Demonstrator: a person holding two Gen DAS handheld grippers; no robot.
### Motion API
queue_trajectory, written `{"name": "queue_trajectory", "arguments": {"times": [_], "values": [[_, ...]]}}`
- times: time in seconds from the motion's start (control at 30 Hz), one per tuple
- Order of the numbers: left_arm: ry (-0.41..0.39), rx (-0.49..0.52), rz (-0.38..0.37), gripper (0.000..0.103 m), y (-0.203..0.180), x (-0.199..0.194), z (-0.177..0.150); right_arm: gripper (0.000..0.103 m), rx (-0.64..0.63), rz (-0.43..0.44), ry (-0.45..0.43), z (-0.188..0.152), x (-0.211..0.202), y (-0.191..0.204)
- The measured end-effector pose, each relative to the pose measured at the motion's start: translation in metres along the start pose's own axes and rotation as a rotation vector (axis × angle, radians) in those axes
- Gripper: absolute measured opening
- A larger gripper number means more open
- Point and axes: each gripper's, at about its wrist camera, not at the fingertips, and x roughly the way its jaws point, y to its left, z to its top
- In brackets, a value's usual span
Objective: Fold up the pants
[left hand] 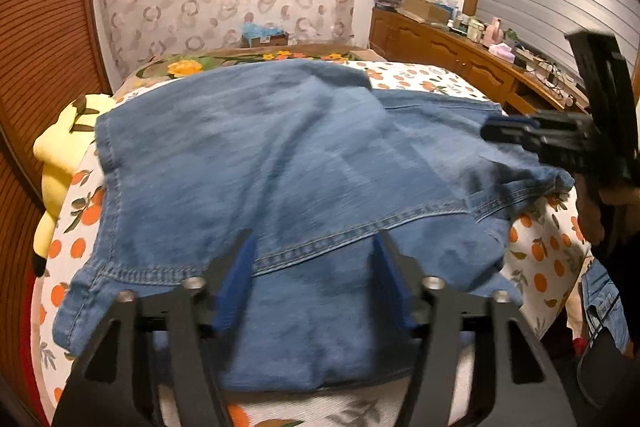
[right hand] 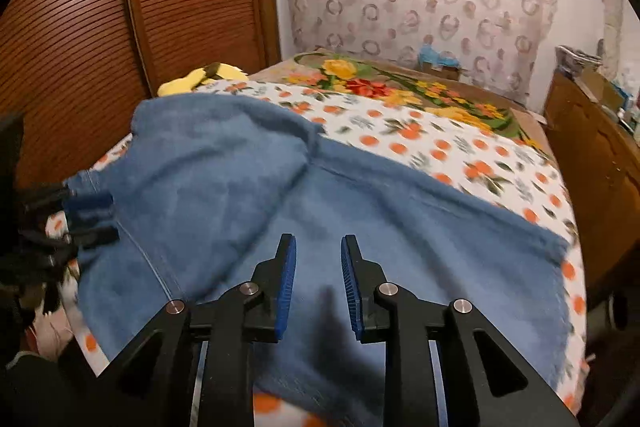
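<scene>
Left wrist view: the blue denim pants (left hand: 288,163) lie spread across the bed (left hand: 540,251), on a white sheet printed with oranges. The cloth is folded over itself, so that one stitched hem runs slantwise across the layer beneath, and another seamed edge hangs toward the near left corner. The denim is rumpled rather than flat, with a raised ridge toward the far side. A yellow plush toy (left hand: 60,163) sits at the bed's left edge, just beside the pants.

The left gripper (left hand: 314,251) hovers over the near part of the denim with its blue pads wide apart; nothing is pinched between them. The right gripper (right hand: 318,247) stands over the cloth too, its jaws parted by a narrower gap, and no fabric is caught in it. From the left wrist view it shows at the right side, above the pants' edge.
</scene>
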Motion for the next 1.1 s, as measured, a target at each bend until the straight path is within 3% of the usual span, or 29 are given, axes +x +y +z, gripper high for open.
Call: {"name": "queue_trajectory", "arguments": {"times": [0.1,0.37,0.93,1.1], "values": [[-0.001,0.003,-0.026,0.079,-0.007,0.003,0.005,0.027,0.02,-0.02,-0.001,-0.014,-0.01,-0.007],[0.002,0.041,-0.021,0.08,-0.031,0.007,0.012,0.04,0.078,-0.069,-0.011,-0.045,-0.044,-0.021],[0.018,0.159,-0.062,0.08,-0.094,0.012,0.025,0.04,0.256,-0.205,-0.037,-0.09,-0.102,-0.077],[0.003,0.154,-0.069,0.08,-0.106,0.013,0.032,0.04,0.278,-0.222,-0.04,-0.098,-0.113,-0.086]]}}
